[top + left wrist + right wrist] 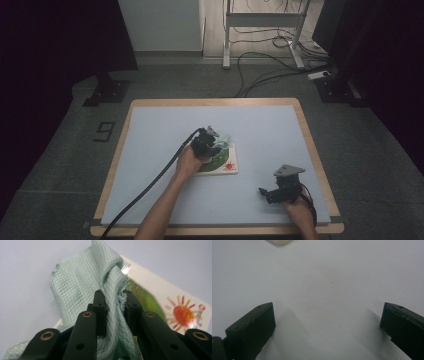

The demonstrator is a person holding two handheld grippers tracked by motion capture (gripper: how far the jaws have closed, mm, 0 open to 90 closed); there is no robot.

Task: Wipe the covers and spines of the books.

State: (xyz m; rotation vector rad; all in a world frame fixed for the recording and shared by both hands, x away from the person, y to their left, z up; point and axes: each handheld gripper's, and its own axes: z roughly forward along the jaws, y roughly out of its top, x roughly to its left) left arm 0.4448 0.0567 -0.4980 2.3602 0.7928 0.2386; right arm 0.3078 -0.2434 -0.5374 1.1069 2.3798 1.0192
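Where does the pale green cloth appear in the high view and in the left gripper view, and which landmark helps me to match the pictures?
High view: the cloth sits near the table's middle, at the left gripper, over the board's upper left edge.
Left gripper view: the cloth rises from centre to upper left, pinched between the black jaws.
Shared landmark: the white board with the red sun picture.

high view overhead, facing forward-down; gripper views close, low over table [260, 125]; all share picture board [222, 166].
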